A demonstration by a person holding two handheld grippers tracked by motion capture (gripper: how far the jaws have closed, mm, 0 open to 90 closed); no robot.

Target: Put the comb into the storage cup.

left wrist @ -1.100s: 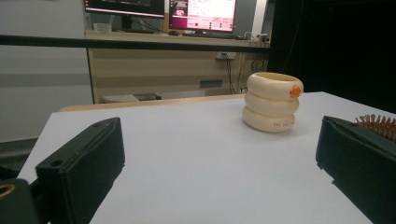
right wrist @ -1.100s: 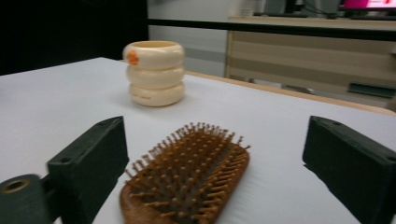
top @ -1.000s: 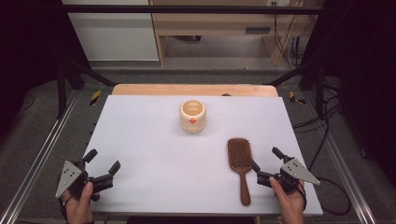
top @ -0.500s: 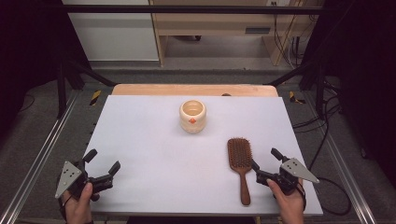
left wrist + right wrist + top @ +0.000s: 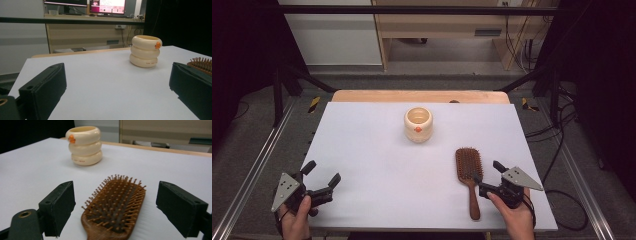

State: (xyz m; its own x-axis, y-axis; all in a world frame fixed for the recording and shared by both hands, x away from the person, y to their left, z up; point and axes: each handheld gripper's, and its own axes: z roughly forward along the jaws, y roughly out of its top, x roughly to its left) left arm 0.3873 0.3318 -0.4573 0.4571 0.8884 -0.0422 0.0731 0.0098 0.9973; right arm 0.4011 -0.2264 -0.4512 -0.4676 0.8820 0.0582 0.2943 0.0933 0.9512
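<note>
The right hand-held gripper (image 5: 488, 176) stands wide open with nothing in it, its two black jaws set either side of the wooden hairbrush (image 5: 469, 176) without touching it; in the right gripper view the bristled head (image 5: 117, 208) lies between them, bristles up. The right hand (image 5: 512, 215) holds it low at the counter's (image 5: 362, 150) near right corner, pointing forward and slightly left. The left hand-held gripper (image 5: 322, 174) is also wide open and empty, held by the left hand (image 5: 294, 220) at the near left corner, angled toward the middle of the counter. The brush lies flat, handle toward the person. A cream ribbed cup (image 5: 418, 124) with an orange mark stands upright farther back near the centre, well apart from both grippers.
</note>
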